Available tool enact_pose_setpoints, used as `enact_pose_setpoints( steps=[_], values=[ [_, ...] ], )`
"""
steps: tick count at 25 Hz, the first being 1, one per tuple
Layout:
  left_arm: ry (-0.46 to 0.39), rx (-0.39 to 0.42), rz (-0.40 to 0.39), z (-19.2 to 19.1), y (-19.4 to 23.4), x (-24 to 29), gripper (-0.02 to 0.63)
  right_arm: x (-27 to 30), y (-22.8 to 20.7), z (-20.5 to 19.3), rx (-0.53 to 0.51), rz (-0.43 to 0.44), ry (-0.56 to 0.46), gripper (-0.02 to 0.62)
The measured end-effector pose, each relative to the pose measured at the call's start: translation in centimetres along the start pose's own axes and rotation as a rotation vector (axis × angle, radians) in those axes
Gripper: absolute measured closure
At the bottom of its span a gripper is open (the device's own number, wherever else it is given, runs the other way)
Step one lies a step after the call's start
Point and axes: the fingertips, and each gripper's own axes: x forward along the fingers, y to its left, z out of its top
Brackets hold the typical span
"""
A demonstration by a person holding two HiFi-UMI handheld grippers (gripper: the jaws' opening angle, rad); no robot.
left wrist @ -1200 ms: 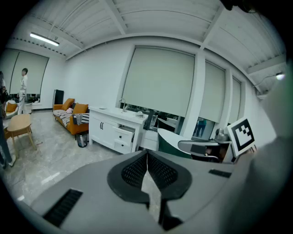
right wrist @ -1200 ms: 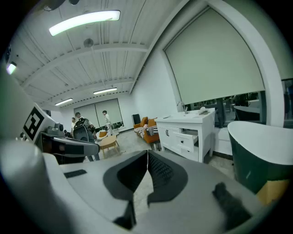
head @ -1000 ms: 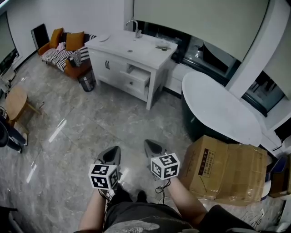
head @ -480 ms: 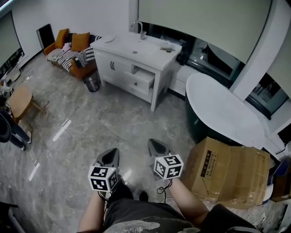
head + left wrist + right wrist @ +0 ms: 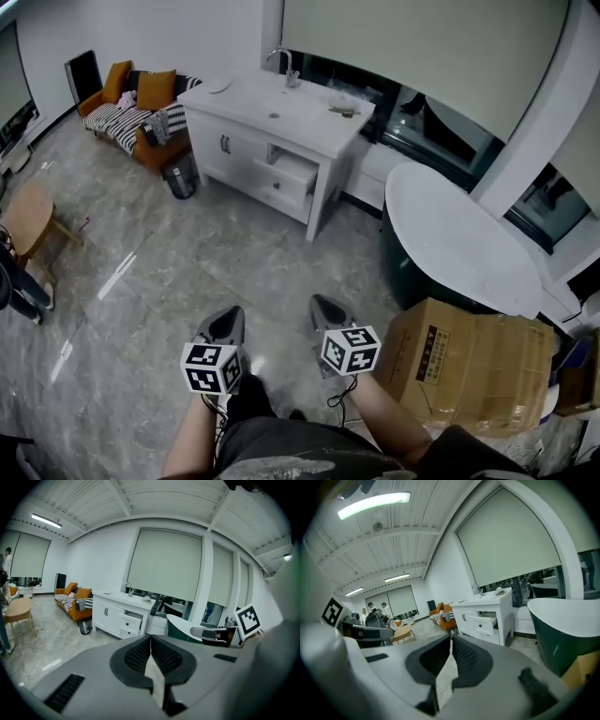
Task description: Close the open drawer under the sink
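The white sink vanity point(image 5: 274, 111) stands across the floor at the far wall. Its upper drawer point(image 5: 293, 172) on the right side is pulled out, and it also shows as the drawer point(image 5: 133, 618) in the left gripper view and the drawer point(image 5: 487, 622) in the right gripper view. My left gripper point(image 5: 231, 312) and right gripper point(image 5: 321, 302) are held side by side low in the head view, well short of the vanity. Both point toward it. The left gripper point(image 5: 151, 637) and right gripper point(image 5: 451, 639) are shut with nothing between the jaws.
A dark green bathtub point(image 5: 459, 234) with a white top sits right of the vanity, and a cardboard box point(image 5: 464, 361) lies beside my right arm. An orange sofa point(image 5: 136, 112), a small bin point(image 5: 180, 174) and a wooden stool point(image 5: 26, 216) are on the left. People point(image 5: 375, 610) stand far behind.
The person has shifted a little over the floor toward the vanity, carrying both grippers along. Both stay shut and side by side.
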Motion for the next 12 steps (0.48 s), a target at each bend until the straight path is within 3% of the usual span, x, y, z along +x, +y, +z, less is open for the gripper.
enact_pose_setpoints(
  steps=[12],
  values=[
    [0.05, 0.018, -0.097, 6.3, 10.6, 10.3, 0.591, 13.7, -1.5, 4.7, 0.044, -0.112, 0.015, 0.566]
  ],
)
